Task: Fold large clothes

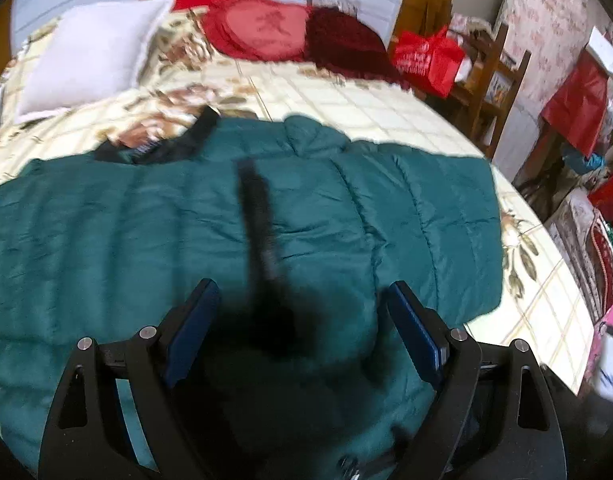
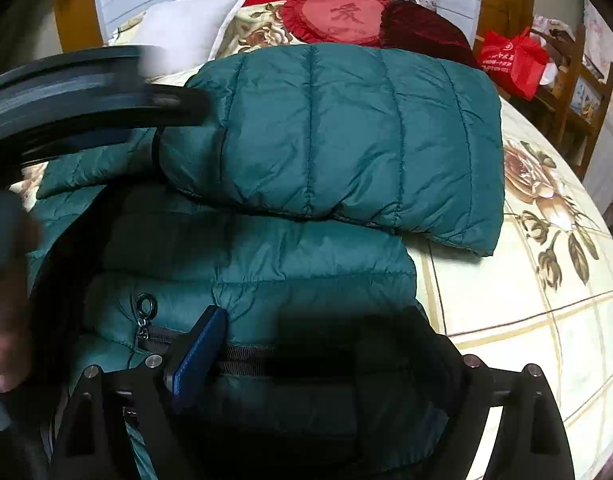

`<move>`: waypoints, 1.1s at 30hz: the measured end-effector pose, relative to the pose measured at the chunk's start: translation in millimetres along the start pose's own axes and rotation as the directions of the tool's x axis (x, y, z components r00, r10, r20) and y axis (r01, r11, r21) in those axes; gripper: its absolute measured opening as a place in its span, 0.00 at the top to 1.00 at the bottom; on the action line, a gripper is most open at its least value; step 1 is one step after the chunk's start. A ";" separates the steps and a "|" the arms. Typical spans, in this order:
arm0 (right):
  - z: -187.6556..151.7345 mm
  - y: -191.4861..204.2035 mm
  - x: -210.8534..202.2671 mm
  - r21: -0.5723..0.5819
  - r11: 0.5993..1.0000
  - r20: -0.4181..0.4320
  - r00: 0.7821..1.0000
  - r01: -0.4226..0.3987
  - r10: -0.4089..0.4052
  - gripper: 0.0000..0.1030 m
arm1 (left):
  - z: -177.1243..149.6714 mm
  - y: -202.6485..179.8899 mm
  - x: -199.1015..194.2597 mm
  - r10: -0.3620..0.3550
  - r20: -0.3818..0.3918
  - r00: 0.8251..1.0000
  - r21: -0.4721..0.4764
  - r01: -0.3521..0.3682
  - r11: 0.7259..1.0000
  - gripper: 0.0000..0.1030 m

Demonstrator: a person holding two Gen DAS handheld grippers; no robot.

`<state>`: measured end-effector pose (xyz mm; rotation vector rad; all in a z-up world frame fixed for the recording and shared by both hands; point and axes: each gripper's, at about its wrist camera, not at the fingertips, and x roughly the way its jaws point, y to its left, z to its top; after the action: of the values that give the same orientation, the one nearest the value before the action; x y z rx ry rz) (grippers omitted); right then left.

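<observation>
A teal quilted puffer jacket [image 1: 146, 232] lies spread across the bed. In the right wrist view one sleeve [image 2: 338, 140] is folded over the jacket's body [image 2: 290, 264]. The zip pull [image 2: 146, 305] lies beside the left finger. My left gripper [image 1: 302, 300] hangs open above the jacket, blue pads [image 1: 198, 320] wide apart. A dark blurred streak [image 1: 262, 240] runs between them, and I cannot tell what it is. My right gripper [image 2: 306, 332] stands open low over the jacket's zip edge, gripping nothing. The left gripper [image 2: 86, 92] shows as a blur at upper left.
The bed carries a floral sheet [image 2: 526, 280], a white pillow [image 1: 86, 60], a red heart cushion [image 1: 262, 28] and a dark red blanket [image 1: 346, 44]. A red bag [image 1: 430, 60] sits on a wooden chair beside the bed. Clutter fills the floor [image 1: 586, 200] at right. A hand [image 2: 2, 320] shows at left.
</observation>
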<state>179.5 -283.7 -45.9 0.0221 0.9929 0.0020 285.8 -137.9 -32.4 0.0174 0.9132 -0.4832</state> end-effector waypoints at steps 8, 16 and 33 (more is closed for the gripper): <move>-0.2 -4.8 4.4 0.031 0.999 -0.014 1.000 -0.022 0.023 0.08 | -2.7 1.0 -13.6 -0.066 0.035 0.997 -0.008 0.066 0.998 0.93; 6.5 -7.6 6.4 0.053 0.999 -0.016 1.000 -0.011 0.012 0.08 | 6.1 80.1 -117.1 0.025 0.257 0.966 -0.116 0.005 0.993 0.93; 10.3 -9.1 10.8 0.066 0.998 -0.016 1.000 -0.003 0.004 0.08 | -58.1 236.4 -130.0 0.174 0.134 0.975 -0.370 -0.114 0.922 0.93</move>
<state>193.9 -292.9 -49.5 0.0841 1.0086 -0.0278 272.0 137.1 -13.4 -0.2852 0.8191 -0.1698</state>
